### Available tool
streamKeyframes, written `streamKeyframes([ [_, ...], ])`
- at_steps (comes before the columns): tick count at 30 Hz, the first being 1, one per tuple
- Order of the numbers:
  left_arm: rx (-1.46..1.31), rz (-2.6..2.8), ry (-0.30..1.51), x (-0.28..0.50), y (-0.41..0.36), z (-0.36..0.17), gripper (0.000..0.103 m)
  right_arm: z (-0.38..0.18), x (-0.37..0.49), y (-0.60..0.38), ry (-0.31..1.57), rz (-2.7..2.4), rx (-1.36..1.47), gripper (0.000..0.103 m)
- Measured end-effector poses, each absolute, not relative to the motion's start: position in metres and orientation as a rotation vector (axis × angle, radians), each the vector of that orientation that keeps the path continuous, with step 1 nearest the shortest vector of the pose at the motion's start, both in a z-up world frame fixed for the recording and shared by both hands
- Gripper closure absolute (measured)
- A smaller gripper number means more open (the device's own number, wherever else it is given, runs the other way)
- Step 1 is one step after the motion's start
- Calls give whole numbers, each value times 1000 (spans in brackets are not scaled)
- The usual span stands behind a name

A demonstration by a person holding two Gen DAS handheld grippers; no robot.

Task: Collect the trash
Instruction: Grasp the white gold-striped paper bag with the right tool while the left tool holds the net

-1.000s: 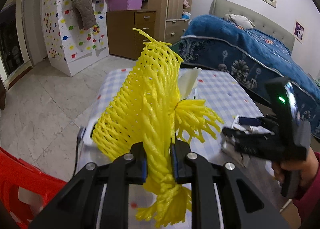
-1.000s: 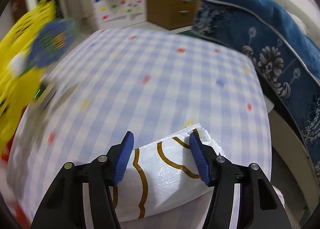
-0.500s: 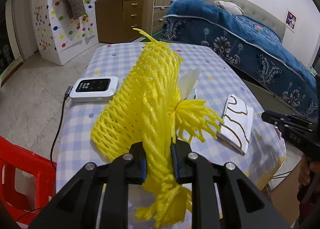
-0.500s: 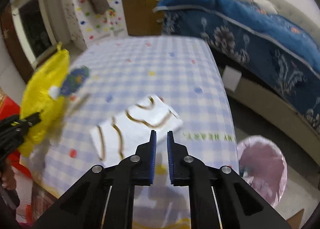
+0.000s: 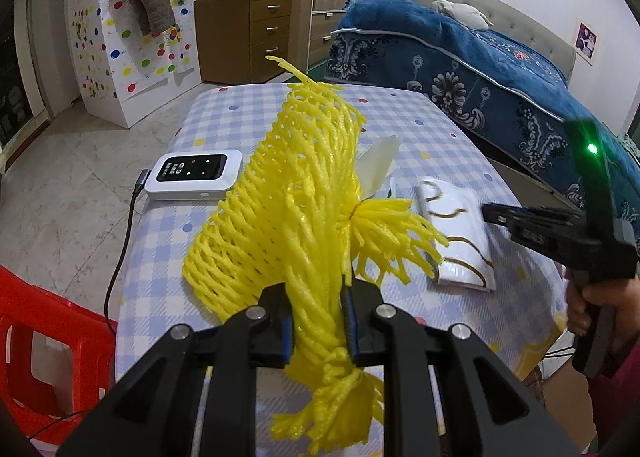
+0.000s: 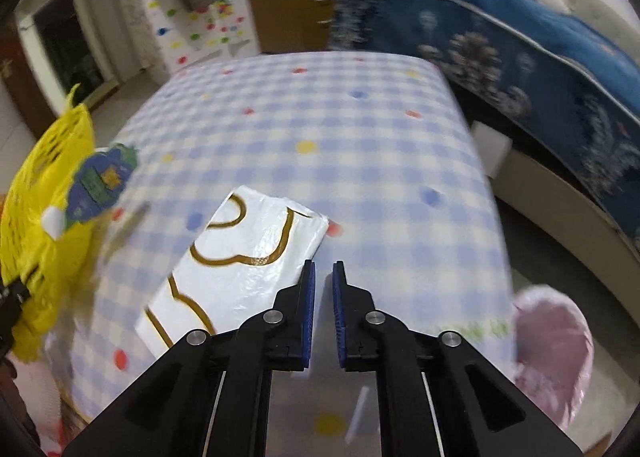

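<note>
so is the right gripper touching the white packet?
Apart. In the right wrist view the right gripper has nearly closed jaws with nothing between them, and the white packet lies flat on the table beside them. It just closed without it.

yellow foam net (image 5: 296, 193); white packet (image 6: 236, 257), gold lines; blue-checked tablecloth (image 6: 360, 161).

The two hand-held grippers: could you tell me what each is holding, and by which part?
The left hand-held gripper grips the yellow foam net near its bunched lower end. The right hand-held gripper holds nothing.
</note>
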State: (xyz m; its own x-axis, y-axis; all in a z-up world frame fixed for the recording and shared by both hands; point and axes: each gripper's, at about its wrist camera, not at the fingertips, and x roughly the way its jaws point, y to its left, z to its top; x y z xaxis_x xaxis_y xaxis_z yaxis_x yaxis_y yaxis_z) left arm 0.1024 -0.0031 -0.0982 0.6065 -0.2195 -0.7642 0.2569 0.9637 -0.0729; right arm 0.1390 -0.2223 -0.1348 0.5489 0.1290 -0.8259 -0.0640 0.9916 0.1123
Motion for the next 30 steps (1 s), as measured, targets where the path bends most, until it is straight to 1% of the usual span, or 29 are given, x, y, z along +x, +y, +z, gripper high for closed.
streamKeyframes([
  [1,46,-274,877,101,-3,-98,86,-134,143,-215,982,138,63,92],
  [2,46,-272,876,101,-4,-98,86,-133,145,-208,983,159,56,90],
  [4,44,-265,874,101,-2,-97,86,-127,143,-196,962,184,51,70],
  [5,42,-261,873,101,-1,-97,86,-123,138,-191,943,189,51,53],
  [6,40,-258,872,101,1,-97,86,-118,134,-190,926,188,53,48],
  [11,23,-242,863,101,8,-95,86,-110,107,-171,927,265,101,47],
  [13,17,-240,862,101,10,-95,86,-114,98,-157,944,285,70,42],
  [14,14,-240,862,100,11,-95,86,-116,94,-151,949,291,54,36],
  [15,13,-241,863,100,11,-95,86,-118,92,-146,954,295,38,32],
  [19,11,-244,864,96,13,-95,86,-127,94,-138,982,258,11,32],
  [20,11,-244,863,96,14,-95,86,-129,95,-141,987,257,28,35],
  [21,10,-244,863,96,14,-95,86,-129,96,-142,992,254,39,43],
  [23,10,-243,863,96,14,-95,86,-130,97,-143,996,237,34,51],
  [24,9,-244,864,96,14,-95,86,-129,96,-144,995,240,35,57],
  [25,8,-245,865,96,14,-95,86,-129,95,-144,995,240,35,60],
  [26,8,-247,867,96,14,-95,86,-130,93,-145,991,233,28,66],
  [30,9,-263,878,95,8,-96,86,-130,83,-149,979,236,28,76],
])
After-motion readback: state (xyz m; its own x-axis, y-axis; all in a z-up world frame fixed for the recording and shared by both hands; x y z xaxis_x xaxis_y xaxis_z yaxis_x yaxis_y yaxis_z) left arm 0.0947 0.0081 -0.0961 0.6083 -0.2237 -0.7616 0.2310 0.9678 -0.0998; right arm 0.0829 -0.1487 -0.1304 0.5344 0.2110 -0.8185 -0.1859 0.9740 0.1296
